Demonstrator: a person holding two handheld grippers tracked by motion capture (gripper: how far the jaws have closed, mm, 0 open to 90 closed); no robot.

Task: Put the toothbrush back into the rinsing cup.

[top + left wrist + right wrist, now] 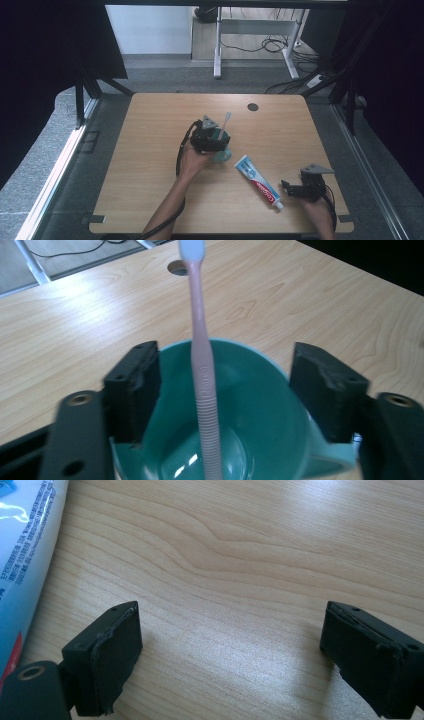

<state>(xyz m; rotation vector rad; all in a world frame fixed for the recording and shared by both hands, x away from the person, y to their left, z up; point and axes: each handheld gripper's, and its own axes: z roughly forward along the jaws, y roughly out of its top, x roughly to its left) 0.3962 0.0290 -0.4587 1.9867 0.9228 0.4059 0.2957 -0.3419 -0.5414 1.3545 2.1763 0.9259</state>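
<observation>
Left tool [216, 138] sits mid-worktop, jaws spread wide on either side of the teal cup [240, 410], and no contact with the cup wall can be made out. Standing in that cup is the pink toothbrush [202, 370], long axis near upright, white head up and leaning away from the person; its foot is cut off at the bottom of the left gripper view. Over to the right tool [230, 650], low over the wooden worktop [150, 150], jaws well apart with bare wood between them. Just beside it lies the toothpaste tube [258, 181], long axis diagonal, cap end toward the person's near right.
</observation>
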